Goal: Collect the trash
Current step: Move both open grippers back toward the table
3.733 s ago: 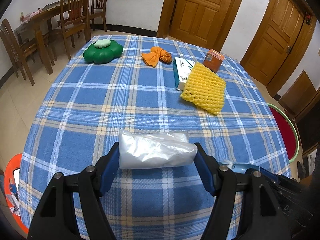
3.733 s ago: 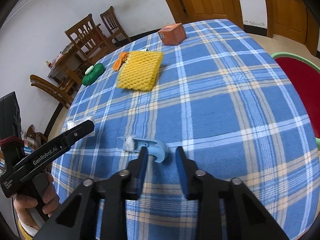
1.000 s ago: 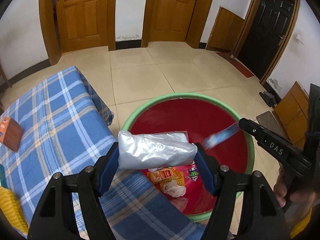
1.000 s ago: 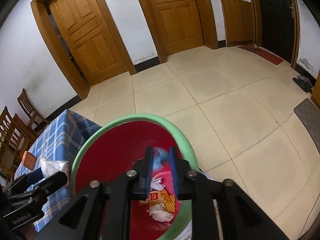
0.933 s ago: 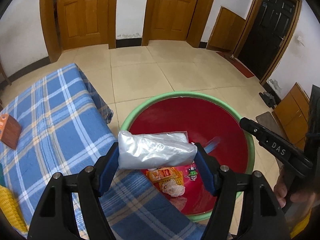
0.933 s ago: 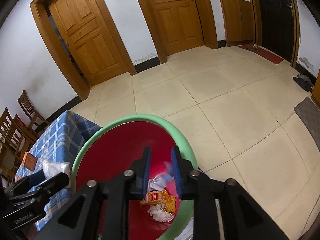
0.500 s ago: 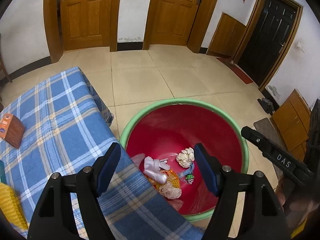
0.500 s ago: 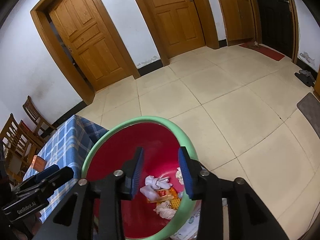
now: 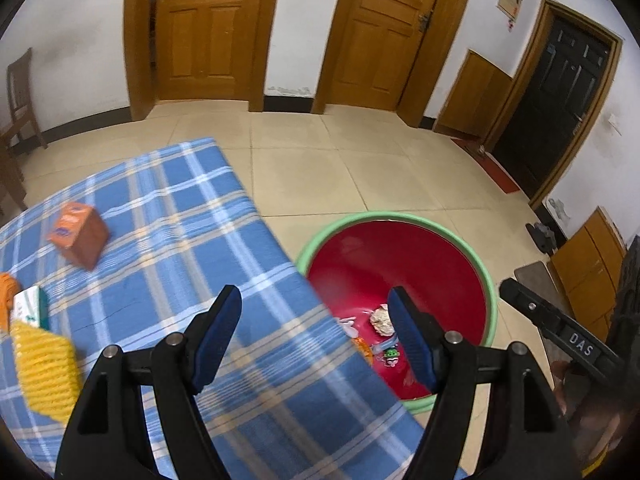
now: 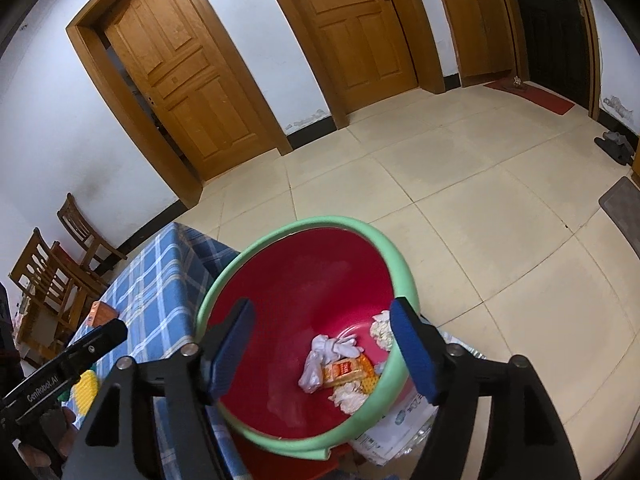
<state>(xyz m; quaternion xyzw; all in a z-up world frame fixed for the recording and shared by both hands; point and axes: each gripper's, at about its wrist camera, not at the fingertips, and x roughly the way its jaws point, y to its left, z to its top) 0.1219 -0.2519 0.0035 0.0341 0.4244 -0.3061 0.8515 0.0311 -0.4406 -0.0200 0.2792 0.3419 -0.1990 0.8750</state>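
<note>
A red bin with a green rim [image 9: 490, 288] stands on the floor beside the table; from above its rim [image 10: 402, 268] rings a heap of trash. Inside lie a white plastic bag [image 10: 326, 354], an orange wrapper [image 10: 348, 370], crumpled tissue [image 10: 382, 330] and a small blue piece [image 9: 382, 347]. My left gripper [image 9: 314, 300] hangs open over the table's edge and the bin, with nothing between its pads. My right gripper [image 10: 322, 312] is above the bin, its jaws opening and empty. On the blue plaid table [image 9: 160, 240] remain an orange box [image 9: 78, 236], yellow foam netting [image 9: 44, 368] and a white-green box [image 9: 30, 306].
Wooden doors [image 9: 208, 28] line the far wall across a tiled floor [image 9: 304, 168]. Chairs [image 10: 80, 236] stand at the left. A printed white bag [image 10: 404, 420] lies against the bin. A dark door [image 9: 560, 100] and a mat [image 10: 622, 200] are at the right.
The plastic bag left my left gripper and the blue piece left my right gripper; both now lie in the bin. The right jaws spread wide. The left view swung back toward the table.
</note>
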